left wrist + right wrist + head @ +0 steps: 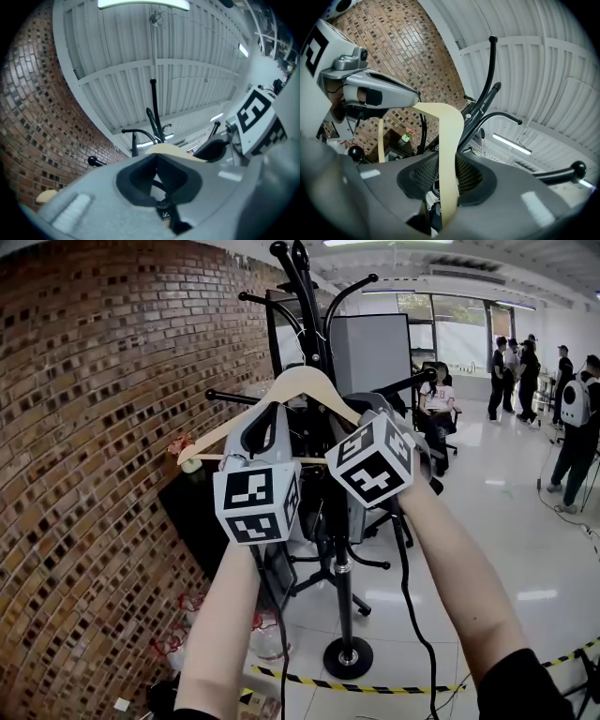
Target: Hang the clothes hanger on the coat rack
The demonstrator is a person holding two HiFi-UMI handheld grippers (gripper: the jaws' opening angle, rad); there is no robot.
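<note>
Clamping smooth curved wooden hanger (302,381)

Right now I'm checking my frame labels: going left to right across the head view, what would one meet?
Brick wall → left claw → right claw → seated person → group of standing people → person with a white backpack. The wooden hanger and coat rack overlap the claws, so they are left out.
</note>
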